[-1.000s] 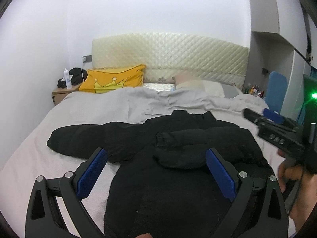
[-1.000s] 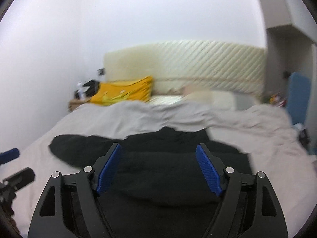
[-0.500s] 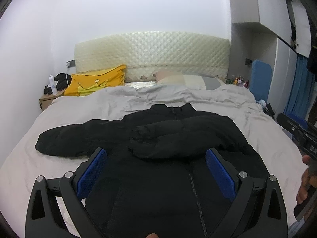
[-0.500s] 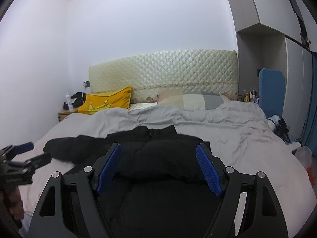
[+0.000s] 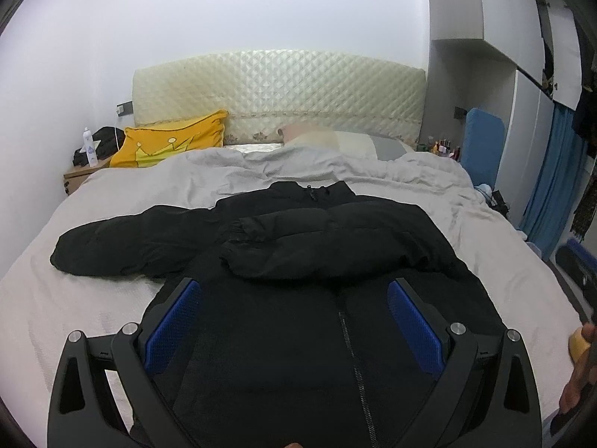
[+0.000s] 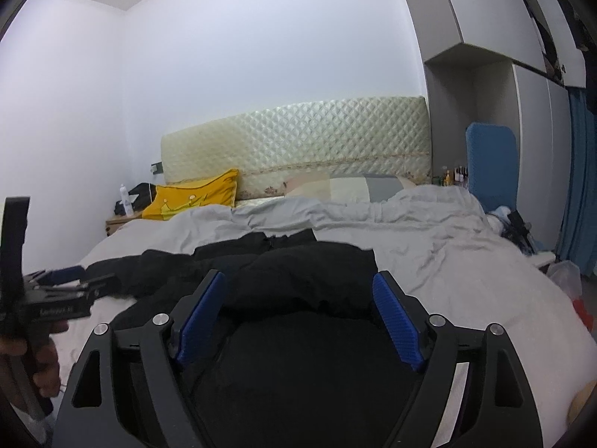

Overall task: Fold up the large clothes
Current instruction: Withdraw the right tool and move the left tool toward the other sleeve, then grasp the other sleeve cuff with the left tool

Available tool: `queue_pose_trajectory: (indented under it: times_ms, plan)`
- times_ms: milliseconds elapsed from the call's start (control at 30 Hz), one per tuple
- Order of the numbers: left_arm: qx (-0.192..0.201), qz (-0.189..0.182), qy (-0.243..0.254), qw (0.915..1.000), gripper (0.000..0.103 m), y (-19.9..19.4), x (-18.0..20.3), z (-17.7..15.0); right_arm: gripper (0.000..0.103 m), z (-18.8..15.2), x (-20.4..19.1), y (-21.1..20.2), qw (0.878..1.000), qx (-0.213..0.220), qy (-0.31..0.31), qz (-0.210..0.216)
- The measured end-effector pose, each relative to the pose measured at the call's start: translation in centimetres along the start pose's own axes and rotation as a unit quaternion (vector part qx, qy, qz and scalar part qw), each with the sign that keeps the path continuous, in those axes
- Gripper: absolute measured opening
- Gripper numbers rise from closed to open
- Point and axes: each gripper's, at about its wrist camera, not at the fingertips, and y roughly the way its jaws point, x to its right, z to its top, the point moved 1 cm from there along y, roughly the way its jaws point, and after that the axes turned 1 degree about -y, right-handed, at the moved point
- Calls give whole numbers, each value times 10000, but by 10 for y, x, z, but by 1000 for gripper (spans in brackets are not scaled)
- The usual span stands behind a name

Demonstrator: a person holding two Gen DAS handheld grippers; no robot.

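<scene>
A black puffer jacket lies front up on the bed, zip down the middle. Its right sleeve is folded across the chest; the other sleeve stretches out to the left. My left gripper hovers open above the jacket's lower front, nothing between its blue pads. In the right wrist view the jacket fills the foreground, and my right gripper stands over its lower right part. Its jaws are opening, with no cloth pinched between them. The left gripper shows at the left edge.
A grey duvet is bunched across the far half of the bed. A yellow pillow and a pale pillow lean on the quilted headboard. A nightstand with a bottle stands far left; a blue board and curtain stand right.
Both views have shifted rightward across the bed, so the jacket's zip front now sits between the left fingers. The right gripper's jaws stand slightly wider. The jacket has not moved.
</scene>
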Motion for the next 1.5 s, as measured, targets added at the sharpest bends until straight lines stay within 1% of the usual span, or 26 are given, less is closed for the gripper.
queue_pose_trajectory:
  times_ms: [100, 133, 200, 233, 300, 333, 433, 533, 633, 700, 767, 867, 1000, 1067, 1133, 1233, 1267, 1333, 1433, 1467, 1500]
  plan:
    - [75, -71, -56, 9999, 100, 0, -1, -3, 90, -9, 0, -8, 10000, 49, -15, -72]
    - [100, -104, -98, 9998, 100, 0, -2, -4, 93, -11, 0, -9, 9999, 79, -34, -103]
    - [161, -260, -163, 9994, 100, 0, -2, -11, 99, -12, 2, -9, 9998, 133, 3, -144]
    - [182, -302, -118, 9993, 100, 1, -2, -16, 103, -13, 4, -8, 9996, 182, 66, -201]
    - [173, -206, -28, 9996, 100, 6, 0, -25, 103, -14, 7, -6, 9986, 282, 201, -395]
    - [127, -171, 29, 9998, 100, 10, 2, -30, 103, -16, 8, -4, 9983, 267, 199, -469]
    - [11, -208, 34, 9998, 100, 17, 0, -34, 103, -22, 12, -1, 9981, 216, 245, -518]
    - [-64, -313, -201, 9993, 100, 23, -14, -27, 103, -24, 19, -2, 9978, 198, 395, -494]
    - [-84, -230, -306, 9992, 100, 26, -33, -13, 103, -25, 22, -4, 9980, 229, 400, -438]
    - [-182, -115, -422, 9989, 100, 26, -53, 0, 103, -26, 21, -5, 9983, 211, 355, -419]
    - [-168, -68, -470, 9987, 100, 23, -71, 12, 103, -27, 21, -4, 9985, 184, 353, -385]
    - [-166, 128, -494, 9986, 100, 21, -104, 31, 103, -28, 19, -4, 9987, 159, 333, -338]
    - [-277, 337, -393, 9983, 100, 24, -156, 50, 103, -37, 16, -4, 9992, 68, 245, -322]
    - [-228, 470, -325, 9981, 100, 22, -183, 55, 103, -45, 13, -3, 9991, -61, 199, -369]
    - [-236, 639, -388, 9969, 100, 23, -214, 55, 103, -51, 13, -2, 9988, -183, 254, -381]
    - [-461, 679, -791, 9935, 100, 36, -271, 53, 103, -53, 11, -1, 9985, -217, 250, -427]
    - [-499, 693, -864, 9926, 100, 40, -284, 53, 103, -53, 9, -1, 9985, -201, 210, -468]
    - [-500, 847, -1134, 9887, 100, 52, -324, 54, 103, -52, 4, 0, 9986, -168, 126, -489]
    - [-548, 770, -1603, 9825, 100, 73, -375, 49, 103, -51, -3, 4, 9986, -177, 83, -488]
    - [-593, 738, -1780, 9795, 100, 83, -393, 46, 103, -51, -4, 7, 9986, -203, 67, -487]
    - [-678, 656, -2055, 9741, 100, 94, -412, 40, 103, -52, -8, 10, 9985, -243, 32, -499]
